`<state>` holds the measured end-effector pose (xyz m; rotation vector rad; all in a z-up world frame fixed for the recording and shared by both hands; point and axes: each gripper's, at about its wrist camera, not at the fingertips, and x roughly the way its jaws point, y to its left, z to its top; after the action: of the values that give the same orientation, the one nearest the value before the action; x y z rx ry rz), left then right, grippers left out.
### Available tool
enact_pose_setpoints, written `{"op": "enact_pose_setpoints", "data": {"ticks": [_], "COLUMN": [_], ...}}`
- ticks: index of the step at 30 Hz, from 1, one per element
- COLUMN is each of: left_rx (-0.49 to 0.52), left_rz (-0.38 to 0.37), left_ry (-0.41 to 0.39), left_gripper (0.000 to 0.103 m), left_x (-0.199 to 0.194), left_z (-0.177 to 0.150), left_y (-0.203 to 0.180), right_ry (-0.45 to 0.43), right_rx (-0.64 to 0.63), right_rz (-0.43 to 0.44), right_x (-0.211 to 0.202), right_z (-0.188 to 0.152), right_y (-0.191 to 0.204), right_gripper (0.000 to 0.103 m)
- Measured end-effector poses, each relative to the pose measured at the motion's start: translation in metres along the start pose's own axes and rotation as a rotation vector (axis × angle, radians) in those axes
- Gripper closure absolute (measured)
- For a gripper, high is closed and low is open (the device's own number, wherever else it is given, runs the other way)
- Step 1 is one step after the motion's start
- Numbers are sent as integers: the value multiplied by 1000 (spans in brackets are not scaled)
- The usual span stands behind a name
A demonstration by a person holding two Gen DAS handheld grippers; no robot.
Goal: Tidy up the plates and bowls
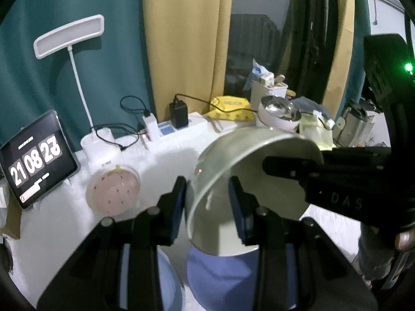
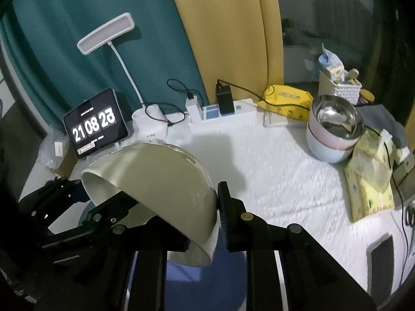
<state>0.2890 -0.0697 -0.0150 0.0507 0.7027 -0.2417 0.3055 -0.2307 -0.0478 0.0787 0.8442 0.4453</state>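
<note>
A pale glazed bowl (image 1: 259,181) (image 2: 155,181) hangs tipped on its side above the white table, carried by both grippers. My left gripper (image 1: 208,202) is shut on its near rim, one pad outside the wall and one inside. My right gripper (image 1: 275,165) reaches in from the right and is shut on the opposite rim. In the right wrist view my right gripper (image 2: 202,223) pinches the bowl's edge, and my left gripper (image 2: 75,194) holds the far rim. A blue dish (image 1: 220,272) (image 2: 207,277) lies directly below. A pink strawberry plate (image 1: 112,190) sits on the left.
Stacked bowls with a steel one and a spoon on top (image 2: 334,132) (image 1: 280,114) stand at the back right. A tablet clock (image 2: 96,124), lamp (image 2: 106,33), power strip (image 2: 223,108), yellow packet (image 2: 288,98), tissue pack (image 2: 371,181) and phone (image 2: 381,259) ring the table.
</note>
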Motion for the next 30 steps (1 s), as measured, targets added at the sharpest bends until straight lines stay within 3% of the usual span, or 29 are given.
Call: {"op": "enact_pose_setpoints", "data": {"ticks": [30], "left_rx": [-15], "left_rz": [-51], "left_ry": [190], "left_gripper": [68], "left_x": [28], "left_z": [-82], "left_y": [-9], "right_ry": [178], "right_rx": [108], "right_rz": [14], "right_x": [35], "right_z": [-90], "right_y": [-18], "right_gripper": [81]}}
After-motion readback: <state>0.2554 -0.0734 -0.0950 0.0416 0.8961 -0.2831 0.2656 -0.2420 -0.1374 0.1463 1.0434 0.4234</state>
